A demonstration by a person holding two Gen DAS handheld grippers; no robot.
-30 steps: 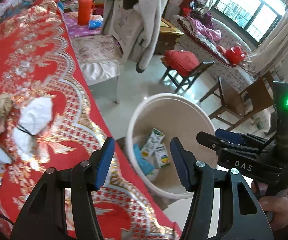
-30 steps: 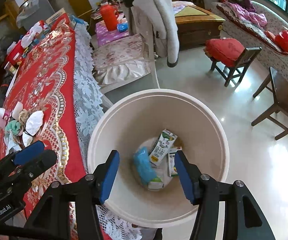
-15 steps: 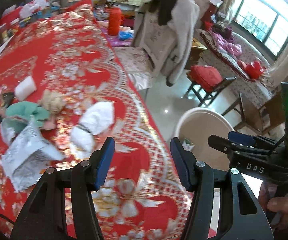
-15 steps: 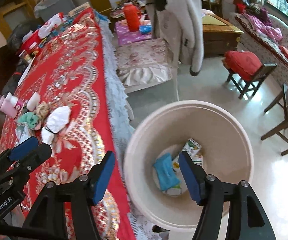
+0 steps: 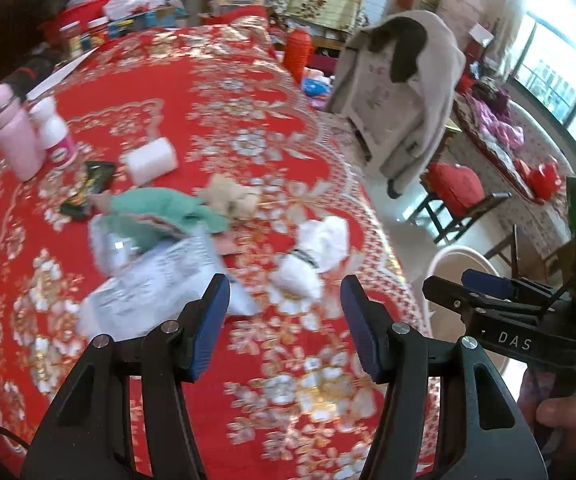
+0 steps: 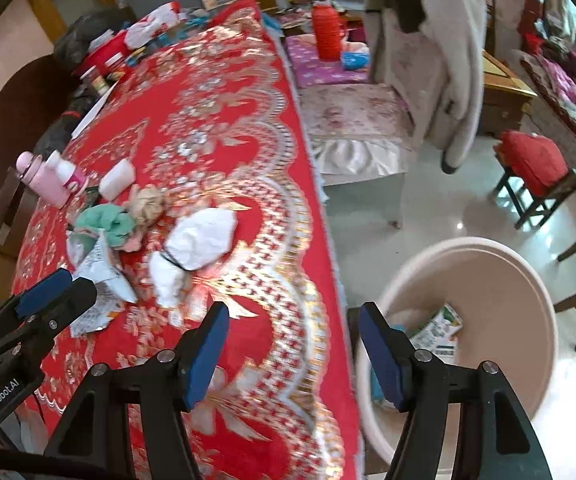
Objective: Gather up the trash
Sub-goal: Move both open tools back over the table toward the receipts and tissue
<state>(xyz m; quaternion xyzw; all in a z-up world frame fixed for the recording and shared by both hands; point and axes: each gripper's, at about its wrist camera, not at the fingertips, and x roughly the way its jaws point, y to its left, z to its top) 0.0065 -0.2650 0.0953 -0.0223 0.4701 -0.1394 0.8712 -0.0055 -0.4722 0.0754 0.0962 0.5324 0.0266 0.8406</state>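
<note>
Left gripper (image 5: 284,320): jaws spread wide, nothing between the blue pads. It hangs over the red-and-gold tablecloth (image 5: 216,120), pointing at the litter pile. Right gripper (image 6: 289,350): also wide apart, empty, poised over the table edge, one finger above the cloth and the other above the bin's near rim. Each gripper shows in the other's view, the left at the lower left of the right wrist view, the right at the lower right of the left wrist view.

Just ahead of the left gripper: a crumpled white tissue wad (image 5: 315,256) with a dark band around its middle, lying on the cloth. To its left, a flattened printed wrapper (image 5: 160,280), blurred. Behind the wrapper, a green cloth-like scrap (image 5: 164,210) touching a tan crumpled clump (image 5: 230,196). Farther back, a white cylindrical roll (image 5: 151,160), a dark snack packet (image 5: 88,188), then a pink flask (image 5: 14,136) and a white bottle (image 5: 54,132) standing side by side.

Bin (image 6: 499,256): beige, round, on the floor beside the table's edge, below the right gripper. Inside, a green-and-white carton (image 6: 437,330) and something blue, mostly hidden by the finger.

Beyond the table: a chair draped with a pale coat (image 6: 439,60), a red thermos (image 6: 325,32) on a purple surface, a stool with a red cushion (image 6: 535,164).
</note>
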